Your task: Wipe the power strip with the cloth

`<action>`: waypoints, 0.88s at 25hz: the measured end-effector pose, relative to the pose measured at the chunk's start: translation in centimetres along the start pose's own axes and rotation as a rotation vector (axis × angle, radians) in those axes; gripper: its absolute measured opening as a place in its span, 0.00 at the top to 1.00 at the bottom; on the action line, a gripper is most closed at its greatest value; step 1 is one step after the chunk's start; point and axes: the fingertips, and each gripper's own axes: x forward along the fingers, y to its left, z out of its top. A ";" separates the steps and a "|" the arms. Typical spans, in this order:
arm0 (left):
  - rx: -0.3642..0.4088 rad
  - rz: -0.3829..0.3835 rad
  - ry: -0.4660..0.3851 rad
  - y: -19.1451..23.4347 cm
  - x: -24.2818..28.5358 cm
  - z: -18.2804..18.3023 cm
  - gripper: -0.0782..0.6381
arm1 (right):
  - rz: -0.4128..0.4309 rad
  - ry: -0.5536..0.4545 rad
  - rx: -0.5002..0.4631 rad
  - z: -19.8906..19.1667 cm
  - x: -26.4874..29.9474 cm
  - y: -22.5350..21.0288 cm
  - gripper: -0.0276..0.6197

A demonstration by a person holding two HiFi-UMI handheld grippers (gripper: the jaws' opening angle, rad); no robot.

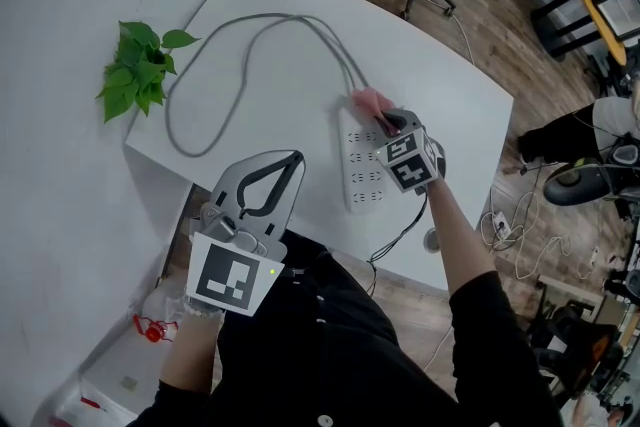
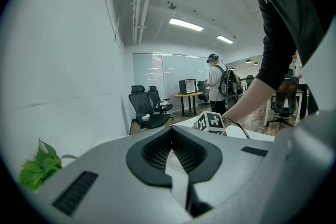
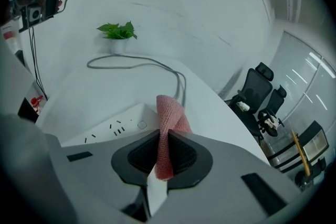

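Our right gripper [image 3: 167, 136] pinches a fold of cloth [image 3: 169, 113] over the power strip [image 1: 362, 170], left gripper [image 2: 170, 136] closed empty: we fear the unbraced strip skids under wiping.

On my remote feed, a white table [image 1: 270, 35] with a curved far edge stands against a pale wall. A white power strip [image 1: 362, 170] lies flat near the table's front right, its length running away from me. A grey cable [image 1: 168, 120] leaves the strip's far end and sweeps in a wide loop across the tabletop toward the left edge. A leafy plant [image 1: 138, 67] sits by that edge; I cannot tell whether it stands on the table.
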 end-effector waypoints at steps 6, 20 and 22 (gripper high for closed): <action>0.004 -0.014 -0.002 -0.4 0.2 0.1 0.87 | 0.010 -0.004 0.020 -0.7 -0.6 0.6 0.87; 0.021 -0.075 -0.015 -2.2 1.2 0.6 0.87 | 0.022 -0.011 0.062 -3.3 -3.3 3.4 0.87; 0.023 -0.084 -0.019 -2.5 1.2 0.7 0.87 | 0.023 -0.010 0.068 -3.7 -3.8 4.0 0.87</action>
